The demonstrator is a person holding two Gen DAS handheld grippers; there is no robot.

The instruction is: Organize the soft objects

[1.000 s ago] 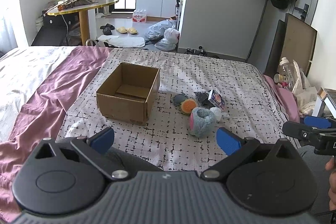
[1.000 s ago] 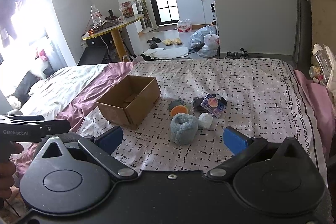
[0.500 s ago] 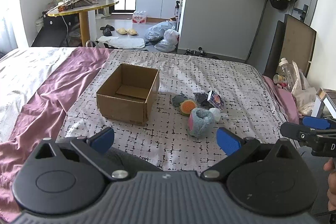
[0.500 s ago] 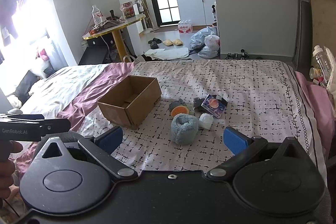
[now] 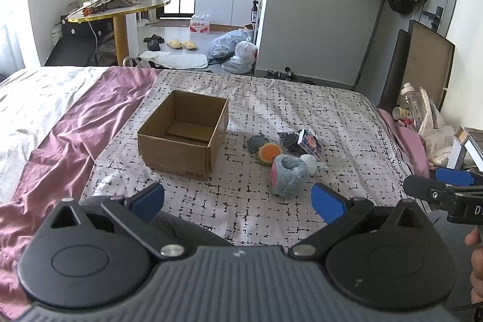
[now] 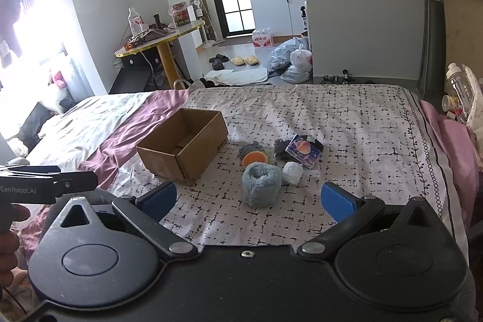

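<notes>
Both wrist views look forward over the bed (image 5: 271,110), sharing the cardboard box (image 6: 184,145) from well back.

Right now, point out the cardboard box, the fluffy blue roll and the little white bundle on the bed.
cardboard box (image 5: 176,154): left wrist view, front wall.
fluffy blue roll (image 6: 260,186): right wrist view, its side.
white bundle (image 6: 292,172): right wrist view, its middle.

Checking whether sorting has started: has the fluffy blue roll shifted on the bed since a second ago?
No. The fluffy blue roll sits in the same spot right of the cardboard box, untouched.
</notes>
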